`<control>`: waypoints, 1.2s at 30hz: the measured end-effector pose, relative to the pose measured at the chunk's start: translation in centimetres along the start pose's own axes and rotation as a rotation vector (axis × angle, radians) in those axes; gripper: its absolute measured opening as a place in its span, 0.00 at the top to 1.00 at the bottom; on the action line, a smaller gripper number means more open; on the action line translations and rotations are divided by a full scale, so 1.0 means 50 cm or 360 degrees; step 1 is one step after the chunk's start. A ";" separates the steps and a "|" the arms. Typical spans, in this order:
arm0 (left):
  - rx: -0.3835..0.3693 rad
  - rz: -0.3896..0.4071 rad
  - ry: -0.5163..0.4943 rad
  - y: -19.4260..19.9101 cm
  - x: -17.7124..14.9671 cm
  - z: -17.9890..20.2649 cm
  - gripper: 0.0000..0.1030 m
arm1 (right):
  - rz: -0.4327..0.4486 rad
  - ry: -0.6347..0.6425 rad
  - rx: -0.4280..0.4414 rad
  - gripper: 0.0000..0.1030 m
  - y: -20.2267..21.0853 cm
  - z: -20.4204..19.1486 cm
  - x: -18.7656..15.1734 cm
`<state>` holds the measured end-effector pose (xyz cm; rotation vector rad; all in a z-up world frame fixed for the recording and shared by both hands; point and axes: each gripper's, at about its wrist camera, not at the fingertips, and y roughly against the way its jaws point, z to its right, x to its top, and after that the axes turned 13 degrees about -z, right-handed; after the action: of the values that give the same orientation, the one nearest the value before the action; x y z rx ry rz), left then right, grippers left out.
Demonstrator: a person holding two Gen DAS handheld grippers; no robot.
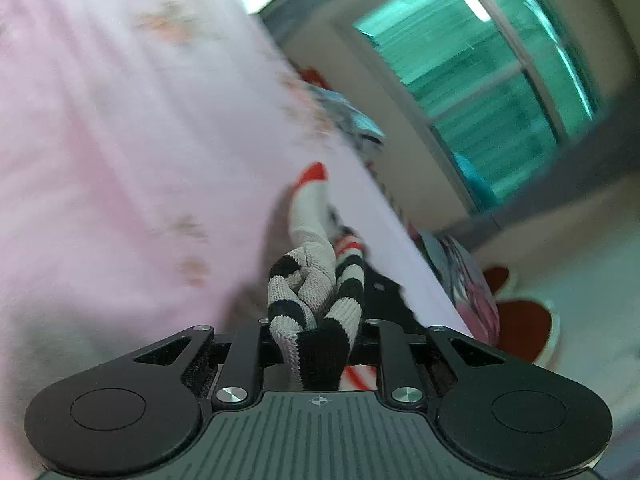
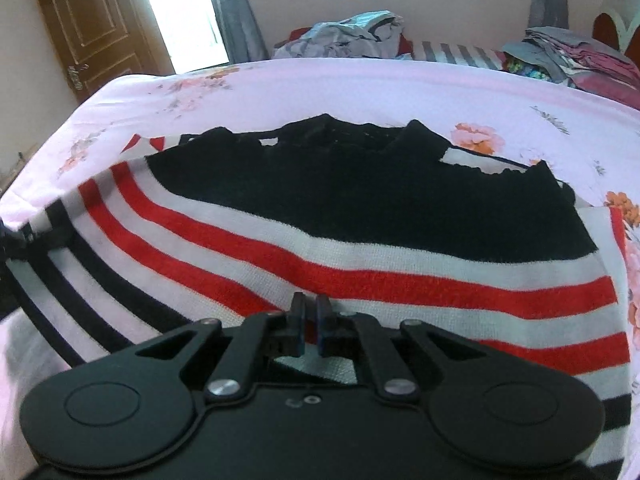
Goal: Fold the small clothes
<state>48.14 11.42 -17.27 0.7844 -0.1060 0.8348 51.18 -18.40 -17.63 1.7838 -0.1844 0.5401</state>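
A small knit sweater [image 2: 360, 216], black at the top with red, white and black stripes, lies spread on a pink floral bedsheet [image 2: 360, 84]. My right gripper [image 2: 311, 308] is nearly shut with a thin gap, its tips over the sweater's striped lower part; I cannot see fabric between them. My left gripper [image 1: 316, 328] is shut on a bunched black-and-white striped part of the sweater [image 1: 316, 280] and holds it lifted over the sheet [image 1: 120, 140]. The left view is tilted and blurred. At the left edge of the right wrist view the striped fabric is pulled sideways.
Piles of loose clothes [image 2: 348, 36] and folded clothes [image 2: 568, 52] lie at the far side of the bed. A wooden door [image 2: 88, 28] stands at the back left. A window [image 1: 480, 80] and a red headboard [image 1: 520, 320] show in the left wrist view.
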 end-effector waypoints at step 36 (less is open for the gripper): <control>0.0313 -0.0514 -0.0816 -0.134 -0.078 0.320 0.55 | 0.0138 -0.0689 0.0647 0.49 0.195 0.362 -0.108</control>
<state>53.47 -4.37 -11.13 1.1553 -0.3463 0.3267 47.29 -39.16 -14.99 2.2864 -0.4796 0.2532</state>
